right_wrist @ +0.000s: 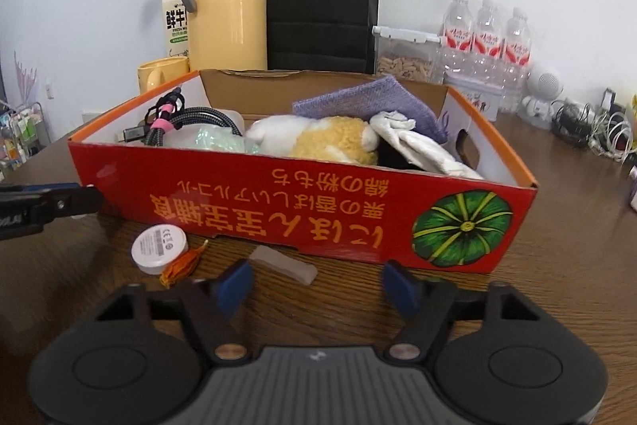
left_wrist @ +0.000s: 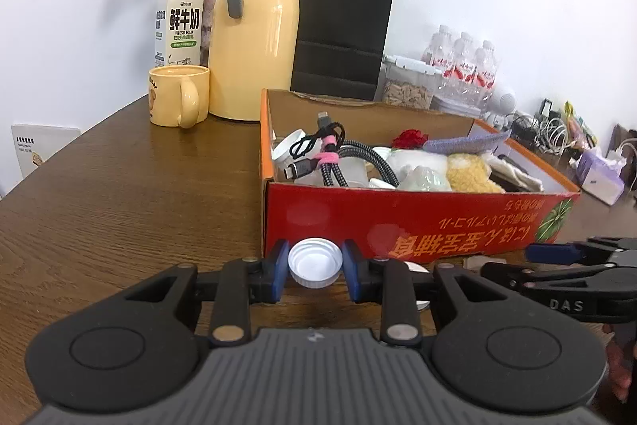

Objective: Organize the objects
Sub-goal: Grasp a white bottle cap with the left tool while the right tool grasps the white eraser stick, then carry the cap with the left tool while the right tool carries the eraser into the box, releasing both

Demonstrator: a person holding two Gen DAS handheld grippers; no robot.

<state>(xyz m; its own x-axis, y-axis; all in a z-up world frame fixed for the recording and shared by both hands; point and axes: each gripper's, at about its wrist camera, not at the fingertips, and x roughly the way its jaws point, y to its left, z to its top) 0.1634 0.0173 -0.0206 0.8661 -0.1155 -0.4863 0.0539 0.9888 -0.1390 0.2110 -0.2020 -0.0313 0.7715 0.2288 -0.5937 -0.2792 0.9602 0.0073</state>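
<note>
Left claw (left_wrist: 315, 267) gripping white cap (left_wrist: 315, 263) by rim, just before red box (left_wrist: 398, 226) near wall. Cap seeming light, stiff, slippery. Right claw (right_wrist: 318, 285) hanging part-open, empty, over table (right_wrist: 557, 265).

Glossy cardboard box (right_wrist: 278, 202), wood-grain table (left_wrist: 119, 186)

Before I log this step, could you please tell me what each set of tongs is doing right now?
Left tongs: closed on the white bottle cap.
Right tongs: open, nothing held, no pad touching the pale block ahead.
</note>
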